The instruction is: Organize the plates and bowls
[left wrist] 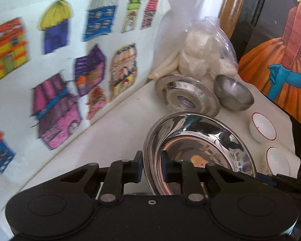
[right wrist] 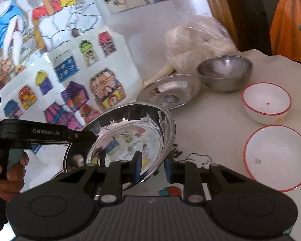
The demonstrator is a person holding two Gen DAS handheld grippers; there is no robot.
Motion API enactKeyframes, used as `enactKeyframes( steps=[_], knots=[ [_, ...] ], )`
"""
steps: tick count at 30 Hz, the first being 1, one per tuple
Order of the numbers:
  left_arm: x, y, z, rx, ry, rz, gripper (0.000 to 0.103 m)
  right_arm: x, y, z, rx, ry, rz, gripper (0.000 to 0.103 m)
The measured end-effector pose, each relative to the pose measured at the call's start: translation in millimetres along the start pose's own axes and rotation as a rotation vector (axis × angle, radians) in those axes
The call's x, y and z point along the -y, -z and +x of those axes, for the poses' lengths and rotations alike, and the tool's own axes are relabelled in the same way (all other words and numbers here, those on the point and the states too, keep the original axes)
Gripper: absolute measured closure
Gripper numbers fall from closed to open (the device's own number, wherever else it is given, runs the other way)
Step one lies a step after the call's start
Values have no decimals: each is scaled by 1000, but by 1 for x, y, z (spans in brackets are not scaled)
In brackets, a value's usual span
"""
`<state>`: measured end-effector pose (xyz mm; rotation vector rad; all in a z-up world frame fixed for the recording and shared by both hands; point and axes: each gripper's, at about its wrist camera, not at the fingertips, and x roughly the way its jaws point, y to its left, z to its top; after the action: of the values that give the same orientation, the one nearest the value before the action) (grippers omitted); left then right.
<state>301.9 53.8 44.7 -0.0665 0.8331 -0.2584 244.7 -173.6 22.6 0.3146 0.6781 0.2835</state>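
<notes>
A shiny deep steel plate is held at opposite edges by both grippers. In the left wrist view my left gripper is shut on the plate's near left rim. In the right wrist view my right gripper is shut on the right rim of the same plate, which sits tilted. My left gripper clamps the plate's other side there, with a hand on its grip. Behind lie a flatter steel plate and a small steel bowl.
Two white bowls with red rims stand to the right on the white table. A plastic bag of white stuff lies at the back. A poster of coloured houses stands along the left, and a painting at the right.
</notes>
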Motion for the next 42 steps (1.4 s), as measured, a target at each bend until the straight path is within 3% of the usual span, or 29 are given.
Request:
enactKeyframes(
  steps=[17, 29, 42],
  knots=[
    [-46, 75, -59, 47, -160, -59, 87, -62, 39, -6, -71, -120, -124, 76],
    [-52, 102, -68, 28, -208, -36, 87, -86, 62, -10, -103, -97, -196, 73],
    [-52, 104, -65, 20, -205, -24, 86, -100, 68, -13, -82, -65, -241, 59]
  ],
)
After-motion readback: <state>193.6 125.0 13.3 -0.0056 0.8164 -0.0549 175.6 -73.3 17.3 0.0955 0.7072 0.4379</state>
